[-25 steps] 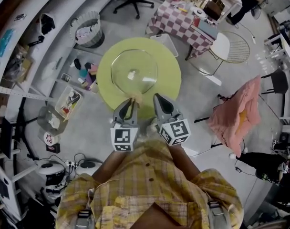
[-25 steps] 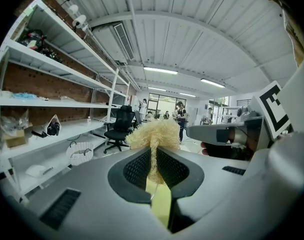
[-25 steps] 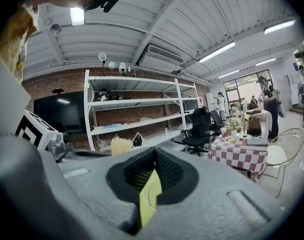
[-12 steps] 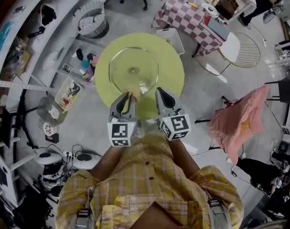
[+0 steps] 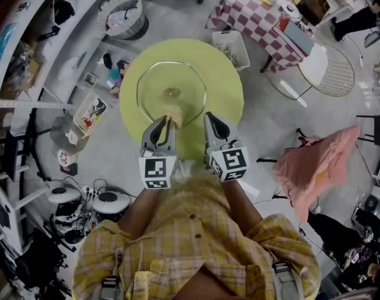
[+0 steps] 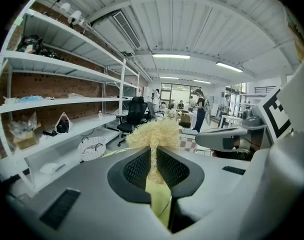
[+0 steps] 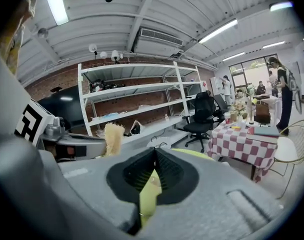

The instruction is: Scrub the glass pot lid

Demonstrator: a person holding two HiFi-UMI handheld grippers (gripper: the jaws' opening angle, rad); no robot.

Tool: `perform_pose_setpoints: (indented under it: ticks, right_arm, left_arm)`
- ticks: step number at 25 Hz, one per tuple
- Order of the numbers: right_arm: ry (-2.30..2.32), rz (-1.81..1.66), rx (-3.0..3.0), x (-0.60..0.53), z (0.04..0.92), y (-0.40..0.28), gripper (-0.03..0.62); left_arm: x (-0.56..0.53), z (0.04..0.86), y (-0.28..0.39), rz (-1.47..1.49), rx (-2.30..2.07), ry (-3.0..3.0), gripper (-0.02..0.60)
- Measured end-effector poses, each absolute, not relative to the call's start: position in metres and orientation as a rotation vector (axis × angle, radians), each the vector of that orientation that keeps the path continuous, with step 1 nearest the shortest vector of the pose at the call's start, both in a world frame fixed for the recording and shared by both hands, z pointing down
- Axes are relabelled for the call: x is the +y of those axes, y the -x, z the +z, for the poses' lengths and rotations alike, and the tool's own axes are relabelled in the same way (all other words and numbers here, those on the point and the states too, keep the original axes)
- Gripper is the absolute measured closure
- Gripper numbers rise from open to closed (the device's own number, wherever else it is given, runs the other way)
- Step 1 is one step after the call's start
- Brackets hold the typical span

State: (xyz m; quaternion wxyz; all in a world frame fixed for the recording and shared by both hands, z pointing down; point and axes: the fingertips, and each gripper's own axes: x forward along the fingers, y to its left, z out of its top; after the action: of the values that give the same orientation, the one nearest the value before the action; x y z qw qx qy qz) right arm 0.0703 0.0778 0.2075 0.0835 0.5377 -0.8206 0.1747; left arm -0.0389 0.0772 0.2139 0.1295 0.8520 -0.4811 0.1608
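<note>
Head view: both grippers have moved out over the green table (image 5: 226, 99) toward the lid (image 5: 171, 83), which lies at the table's middle. The left gripper (image 5: 165, 125) now carries its scrubber (image 5: 174, 114) to the lid's near rim; contact is unclear. Scrubbing looks about to start. The right gripper (image 5: 212, 119) is just right of it.

Left gripper view: jaws clenched on the scrubber's (image 6: 154, 134) stem.

Right gripper view: jaws pressed together, nothing between.

Writing: only the square markers on the cubes (image 5: 157, 172); no readable brand or label.
</note>
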Motion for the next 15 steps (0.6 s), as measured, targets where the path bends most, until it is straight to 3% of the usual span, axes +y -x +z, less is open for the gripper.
perform_pose_setpoints:
  ticks: [10,12,15]
  right_arm:
    - [-1.554,0.592,-2.402,0.042,0.249,-0.073,0.594]
    - [-1.566,0.637,-2.377,0.037,0.262,-0.075,0.553]
    - [-1.585,0.671,-2.349,0.031,0.279,-0.078,0.551]
  left_arm:
    - [0.043,0.249,0.043,0.46,-1.412,-2.395,0.543]
    - [0.037,0.261,0.045,0.467,-1.388,-2.393,0.543]
    - [0.03,0.273,0.046,0.468,-1.359,-2.393,0.543]
